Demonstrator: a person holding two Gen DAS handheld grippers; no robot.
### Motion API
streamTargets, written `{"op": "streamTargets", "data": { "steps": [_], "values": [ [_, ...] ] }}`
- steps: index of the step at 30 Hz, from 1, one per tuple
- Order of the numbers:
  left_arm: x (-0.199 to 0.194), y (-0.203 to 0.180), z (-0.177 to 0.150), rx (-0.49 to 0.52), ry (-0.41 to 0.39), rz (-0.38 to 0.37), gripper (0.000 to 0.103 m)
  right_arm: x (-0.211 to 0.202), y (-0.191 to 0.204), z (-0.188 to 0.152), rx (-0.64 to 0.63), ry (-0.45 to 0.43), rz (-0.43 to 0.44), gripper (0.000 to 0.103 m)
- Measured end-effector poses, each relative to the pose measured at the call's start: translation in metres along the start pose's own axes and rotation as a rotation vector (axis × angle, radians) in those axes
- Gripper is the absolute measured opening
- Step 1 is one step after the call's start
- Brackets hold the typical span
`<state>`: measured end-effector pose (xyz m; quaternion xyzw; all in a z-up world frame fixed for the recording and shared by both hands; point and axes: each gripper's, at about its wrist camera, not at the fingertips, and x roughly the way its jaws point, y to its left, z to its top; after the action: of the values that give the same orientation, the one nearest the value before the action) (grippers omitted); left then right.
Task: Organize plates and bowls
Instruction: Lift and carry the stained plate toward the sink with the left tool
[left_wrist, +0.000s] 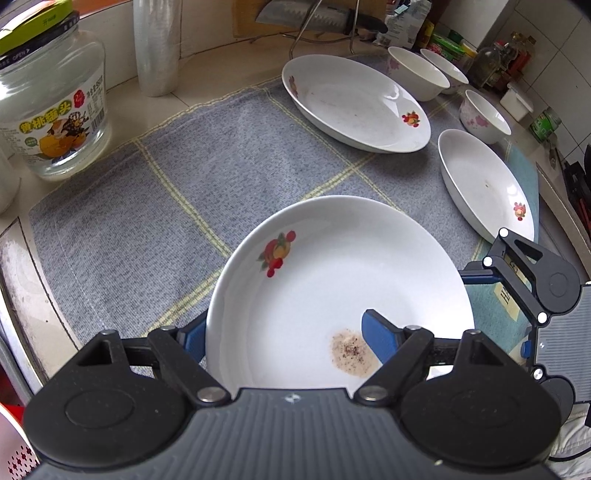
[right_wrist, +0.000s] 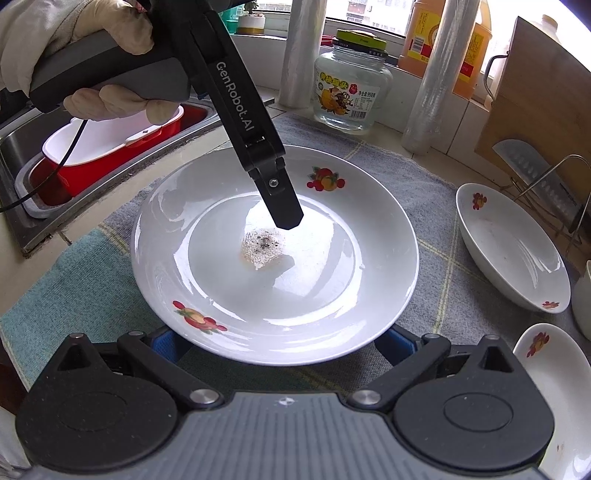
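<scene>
A white plate with fruit prints (left_wrist: 332, 273) lies on the grey cloth; a brownish food stain (left_wrist: 349, 350) marks its inside. My left gripper (left_wrist: 284, 339) is shut on this plate's near rim, one blue finger (left_wrist: 376, 338) inside the plate, the other below the rim. In the right wrist view the same plate (right_wrist: 332, 258) fills the middle, with the left gripper's finger (right_wrist: 282, 203) over the stain. My right gripper (right_wrist: 280, 343) is open, its blue fingers low at the plate's near edge, under the rim. Two more plates (left_wrist: 354, 99) (left_wrist: 484, 184) and three bowls (left_wrist: 417, 72) lie beyond.
A glass jar (left_wrist: 51, 110) and a cling-film roll (left_wrist: 157, 44) stand at the back left. A knife on a rack (left_wrist: 321, 18) and bottles line the wall. A sink with a red and white basin (right_wrist: 110, 147) lies left of the cloth.
</scene>
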<state>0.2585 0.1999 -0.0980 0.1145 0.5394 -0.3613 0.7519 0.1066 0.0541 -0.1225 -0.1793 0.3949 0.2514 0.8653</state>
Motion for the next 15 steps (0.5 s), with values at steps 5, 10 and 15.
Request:
{"op": "streamTargets", "data": {
  "steps": [5,10,15],
  "values": [
    [0.004,-0.002,0.004,0.003,-0.002,-0.009,0.083,0.001,-0.004,-0.003,0.026,0.008,0.004,0.103],
    [0.010,-0.001,0.005,-0.010,0.001,-0.008,0.083,0.000,-0.002,-0.005,0.027,-0.005,0.001,0.103],
    [0.010,0.000,0.001,-0.007,-0.019,-0.007,0.087,-0.001,-0.002,-0.006,0.022,-0.006,0.007,0.103]
  ]
}}
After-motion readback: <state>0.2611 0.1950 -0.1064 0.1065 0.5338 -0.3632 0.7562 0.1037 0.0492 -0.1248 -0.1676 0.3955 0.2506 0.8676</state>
